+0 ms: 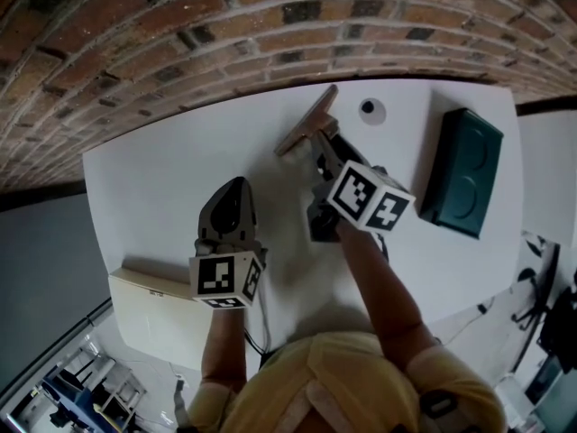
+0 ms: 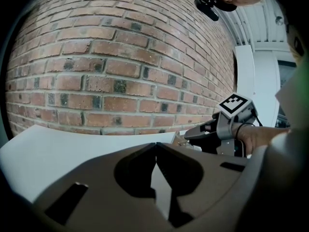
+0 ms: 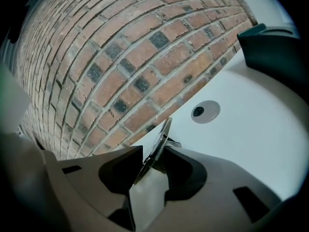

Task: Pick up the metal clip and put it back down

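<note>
The metal clip point(image 1: 305, 126) is a flat shiny spring clip that reflects the bricks, and it rests on the white table point(image 1: 162, 197) near the wall. In the right gripper view the metal clip point(image 3: 165, 132) stands edge-on between the tips of my right gripper point(image 3: 153, 152). Those jaws sit spread at its sides and look open, not pressing. In the head view my right gripper point(image 1: 321, 148) points at the clip from the near side. My left gripper point(image 1: 234, 186) hovers over bare table to the left, shut and empty, tips meeting point(image 2: 155, 145).
A dark green box point(image 1: 464, 171) lies at the table's right end. A round grommet hole point(image 1: 370, 110) sits just right of the clip. A cream box point(image 1: 153, 309) is at the near left corner. The brick wall point(image 1: 225, 25) runs close behind the table.
</note>
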